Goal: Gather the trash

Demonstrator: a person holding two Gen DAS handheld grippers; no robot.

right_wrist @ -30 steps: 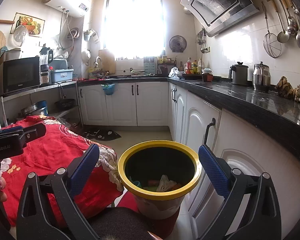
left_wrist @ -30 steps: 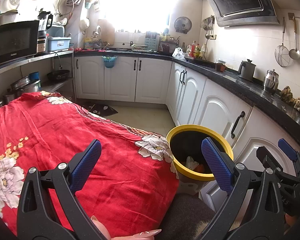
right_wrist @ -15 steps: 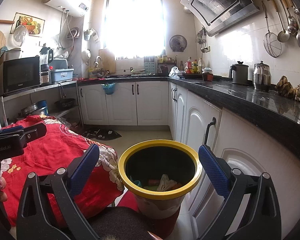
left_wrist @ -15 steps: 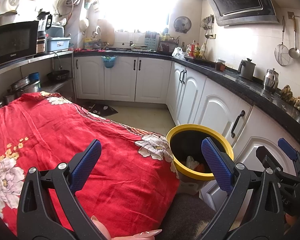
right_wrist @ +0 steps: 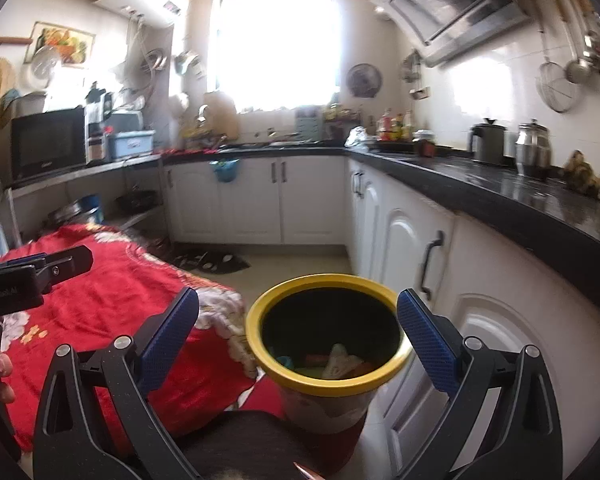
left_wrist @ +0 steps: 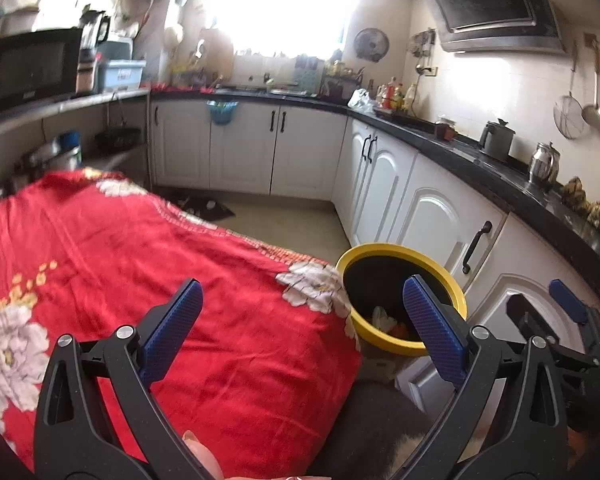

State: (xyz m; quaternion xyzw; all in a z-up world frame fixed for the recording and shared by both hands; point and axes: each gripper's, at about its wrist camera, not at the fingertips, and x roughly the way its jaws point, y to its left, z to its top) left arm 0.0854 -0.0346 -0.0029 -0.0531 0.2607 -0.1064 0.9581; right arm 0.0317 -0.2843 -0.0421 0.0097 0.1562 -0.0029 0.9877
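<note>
A yellow-rimmed trash bin (right_wrist: 328, 320) stands on the floor between the red-clothed table and the white cabinets; crumpled paper and coloured scraps (right_wrist: 336, 364) lie in its bottom. It also shows in the left wrist view (left_wrist: 396, 256). My right gripper (right_wrist: 298, 332) is open and empty, hovering just in front of and above the bin's rim. My left gripper (left_wrist: 302, 322) is open and empty over the table's right end. No loose trash shows on the red floral cloth (left_wrist: 140, 248).
White cabinets (right_wrist: 412, 248) under a black counter (right_wrist: 500, 196) run along the right and back. A microwave (left_wrist: 32, 68) sits on a left shelf. A dark mat (right_wrist: 212, 260) lies on the floor. A dark stool cushion (right_wrist: 252, 440) is below the grippers.
Both views are slightly blurred now, and the right wrist view has tilted a little. The bin, table and open jaws stay as before.
</note>
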